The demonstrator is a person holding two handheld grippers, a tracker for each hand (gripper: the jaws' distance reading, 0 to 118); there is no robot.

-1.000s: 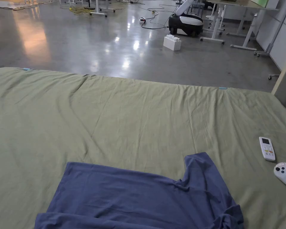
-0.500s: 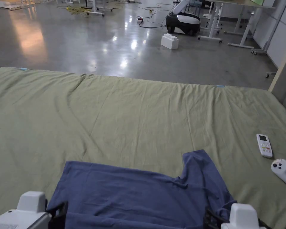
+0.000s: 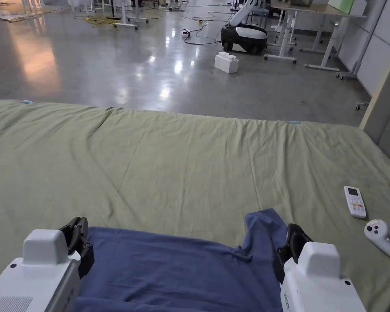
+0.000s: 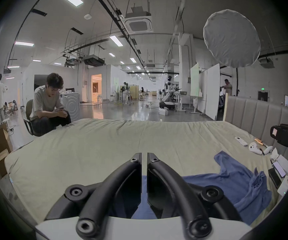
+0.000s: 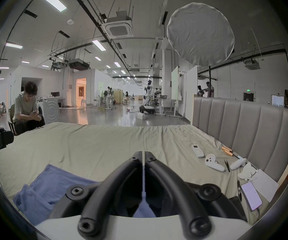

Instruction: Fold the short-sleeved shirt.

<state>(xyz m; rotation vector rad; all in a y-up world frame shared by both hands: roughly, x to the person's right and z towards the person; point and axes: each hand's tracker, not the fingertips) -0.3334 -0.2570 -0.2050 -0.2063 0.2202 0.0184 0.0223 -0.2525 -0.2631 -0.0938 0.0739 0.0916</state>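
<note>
A blue short-sleeved shirt (image 3: 182,272) lies spread on the green bedsheet (image 3: 182,162) at the near edge, one sleeve (image 3: 265,223) pointing away from me. My left gripper (image 3: 77,229) hovers over the shirt's far left corner, jaws shut with nothing between them; in its own view (image 4: 144,155) only a thin slit remains, and the shirt (image 4: 235,183) lies below and to the right. My right gripper (image 3: 295,235) is just right of the sleeve, also shut and empty (image 5: 143,152), with the shirt (image 5: 53,179) lying to its lower left.
A white remote (image 3: 355,201) and a white controller (image 3: 381,239) lie on the sheet at the right. A phone (image 5: 251,197) and papers sit by the grey headboard (image 5: 243,126). A person (image 4: 48,103) sits on a chair beyond the bed's far left corner.
Both grippers have risen into the head view from the bottom edge and moved forward over the shirt's near part. The head camera has tilted slightly; the shirt lies as before.
</note>
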